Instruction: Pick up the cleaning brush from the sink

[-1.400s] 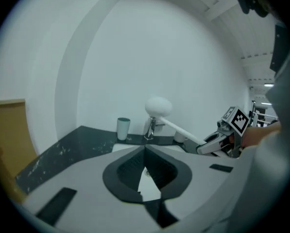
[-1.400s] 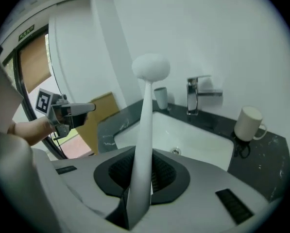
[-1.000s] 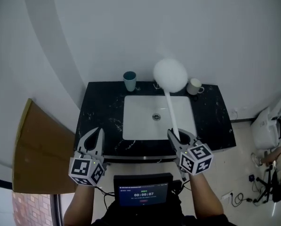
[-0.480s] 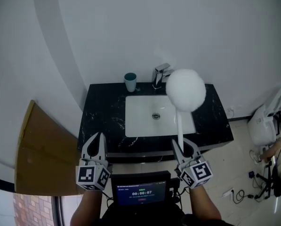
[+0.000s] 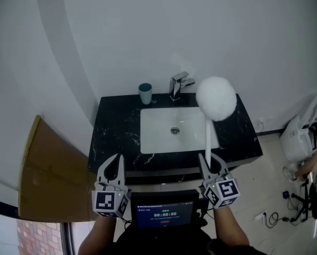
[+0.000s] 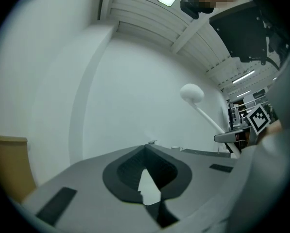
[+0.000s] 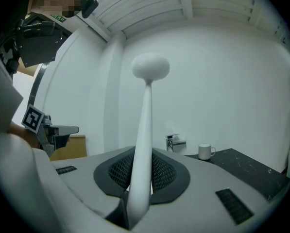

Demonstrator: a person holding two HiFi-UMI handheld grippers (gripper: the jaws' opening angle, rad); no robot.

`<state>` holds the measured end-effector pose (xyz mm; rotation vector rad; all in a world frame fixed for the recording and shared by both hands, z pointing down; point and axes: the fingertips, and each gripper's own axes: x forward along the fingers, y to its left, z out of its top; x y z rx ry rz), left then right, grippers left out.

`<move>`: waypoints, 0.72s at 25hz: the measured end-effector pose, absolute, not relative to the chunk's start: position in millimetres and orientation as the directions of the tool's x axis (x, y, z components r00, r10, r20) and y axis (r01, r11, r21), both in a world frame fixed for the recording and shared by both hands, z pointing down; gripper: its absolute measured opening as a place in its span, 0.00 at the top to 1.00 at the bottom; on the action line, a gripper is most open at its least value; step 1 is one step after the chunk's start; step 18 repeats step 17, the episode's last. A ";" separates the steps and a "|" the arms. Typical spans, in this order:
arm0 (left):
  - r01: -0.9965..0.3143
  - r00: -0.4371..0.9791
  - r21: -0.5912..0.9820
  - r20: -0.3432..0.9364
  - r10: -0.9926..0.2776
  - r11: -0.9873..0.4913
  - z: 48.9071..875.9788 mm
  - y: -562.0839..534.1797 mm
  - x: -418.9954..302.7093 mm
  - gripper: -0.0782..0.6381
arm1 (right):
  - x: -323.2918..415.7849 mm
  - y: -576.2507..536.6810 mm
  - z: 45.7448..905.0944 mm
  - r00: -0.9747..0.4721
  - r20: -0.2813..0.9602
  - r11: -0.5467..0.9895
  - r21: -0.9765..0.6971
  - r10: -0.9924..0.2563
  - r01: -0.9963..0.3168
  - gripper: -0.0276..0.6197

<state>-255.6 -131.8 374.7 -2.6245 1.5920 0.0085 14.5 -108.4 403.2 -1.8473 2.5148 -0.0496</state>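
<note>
White wall backs a black counter [image 5: 116, 132] and sink [image 5: 158, 137], centre. Lower right, the right gripper [image 5: 208, 157] clamps the cleaning brush [image 5: 207, 134], handle rising to its fluffy head above. Left gripper [image 5: 116, 159], lower left, is closed, empty.

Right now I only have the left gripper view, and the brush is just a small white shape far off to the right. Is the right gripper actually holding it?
Observer: Yes. The right gripper view shows the right gripper with its jaws shut on the handle of the brush.
Operator: Is it out of the sink?
Observer: Yes. In the head view the brush is held above the counter, none of it in the sink.
Operator: Anything close by?
Observer: A white mug stands on the counter, right of the faucet.
</note>
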 end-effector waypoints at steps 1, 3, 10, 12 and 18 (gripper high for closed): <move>-0.888 0.458 -0.052 -0.038 -0.888 -0.456 375.4 -130.7 -254.8 0.88 | 12.5 -107.0 405.2 -0.305 0.009 0.304 -0.024 -0.952 -0.952 0.89; -0.893 0.449 -0.030 -0.027 -0.893 -0.449 378.0 -129.6 -254.6 0.88 | 9.3 -104.0 406.8 -0.314 0.018 0.314 -0.010 -0.949 -0.949 0.89; -0.897 0.441 0.004 0.005 -0.897 -0.441 392.5 -128.9 -253.6 0.88 | 11.0 -97.4 403.1 -0.312 0.014 0.312 -0.001 -0.950 -0.950 0.89; -0.896 0.445 0.009 0.012 -0.896 -0.445 395.7 -126.6 -251.3 0.88 | 10.4 -95.5 402.9 -0.312 0.010 0.312 0.005 -0.950 -0.950 0.89; -0.897 0.441 0.029 0.003 -0.898 -0.440 395.9 -123.2 -250.2 0.88 | 8.2 -95.0 398.6 -0.311 -0.004 0.311 0.007 -0.951 -0.950 0.89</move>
